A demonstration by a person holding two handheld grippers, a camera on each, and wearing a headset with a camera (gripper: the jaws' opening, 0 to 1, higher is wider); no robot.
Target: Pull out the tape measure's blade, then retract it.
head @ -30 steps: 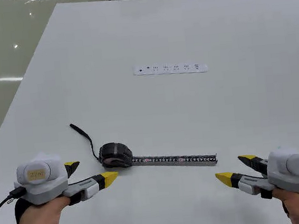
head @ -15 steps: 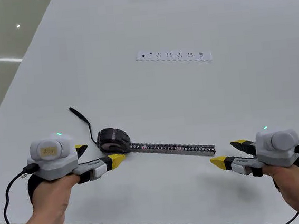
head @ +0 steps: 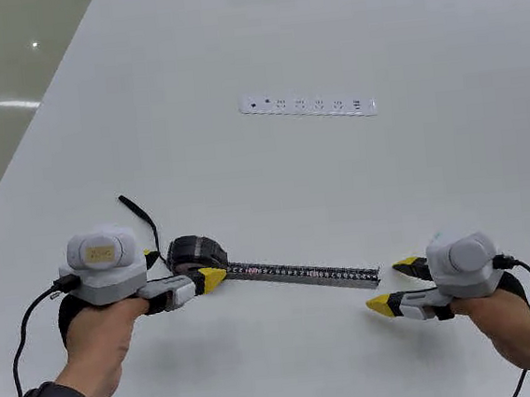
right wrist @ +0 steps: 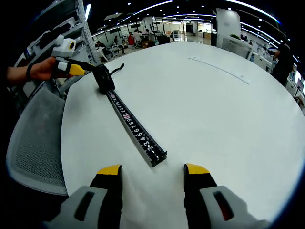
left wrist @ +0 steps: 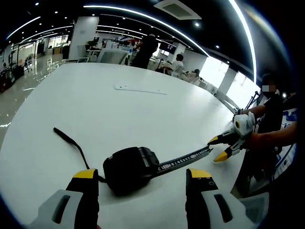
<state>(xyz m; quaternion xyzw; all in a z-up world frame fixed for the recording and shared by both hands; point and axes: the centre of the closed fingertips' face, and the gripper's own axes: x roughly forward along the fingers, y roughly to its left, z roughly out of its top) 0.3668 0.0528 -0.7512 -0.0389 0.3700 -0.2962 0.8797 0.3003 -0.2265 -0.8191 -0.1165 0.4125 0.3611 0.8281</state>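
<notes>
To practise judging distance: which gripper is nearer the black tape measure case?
Left. The left gripper straddles the black case; the right gripper sits at the far end of the extended blade.

Grey, yellow-tipped left gripper and right gripper, black cables

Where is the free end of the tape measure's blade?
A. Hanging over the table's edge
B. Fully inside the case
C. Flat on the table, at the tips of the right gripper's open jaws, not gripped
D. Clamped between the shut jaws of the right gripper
C: in the right gripper view the blade's end lies flat on the table, and the right gripper has its jaws wide apart on either side, neither touching it.
</notes>
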